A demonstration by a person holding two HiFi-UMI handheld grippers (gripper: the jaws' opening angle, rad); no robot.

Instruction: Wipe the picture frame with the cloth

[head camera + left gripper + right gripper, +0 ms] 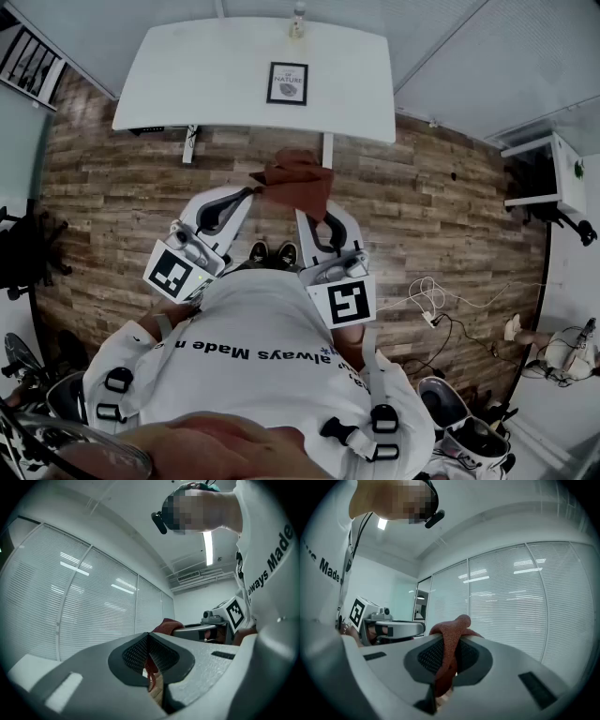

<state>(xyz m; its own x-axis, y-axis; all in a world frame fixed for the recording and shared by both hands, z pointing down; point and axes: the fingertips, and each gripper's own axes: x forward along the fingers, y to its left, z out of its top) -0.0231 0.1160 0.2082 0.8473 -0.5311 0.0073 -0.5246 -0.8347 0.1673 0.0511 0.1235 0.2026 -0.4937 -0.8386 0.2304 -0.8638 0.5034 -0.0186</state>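
A black picture frame [287, 82] lies flat on the white table [187, 75], well ahead of me. I hold a rust-red cloth [295, 178] in the air over the wooden floor, short of the table. My left gripper [251, 190] pinches the cloth's left corner; red fabric [151, 672] shows in the seam of its shut jaws. My right gripper [302, 211] is shut on the cloth too, and a fold [452, 630] bulges over its jaws. Both grippers point upward, tips close together.
A small bottle [298, 19] stands at the table's far edge. The table's legs [327, 150] meet the wooden floor [112, 187] just ahead of the cloth. A white shelf unit [553, 178] is at the right, cables [431, 300] lie on the floor.
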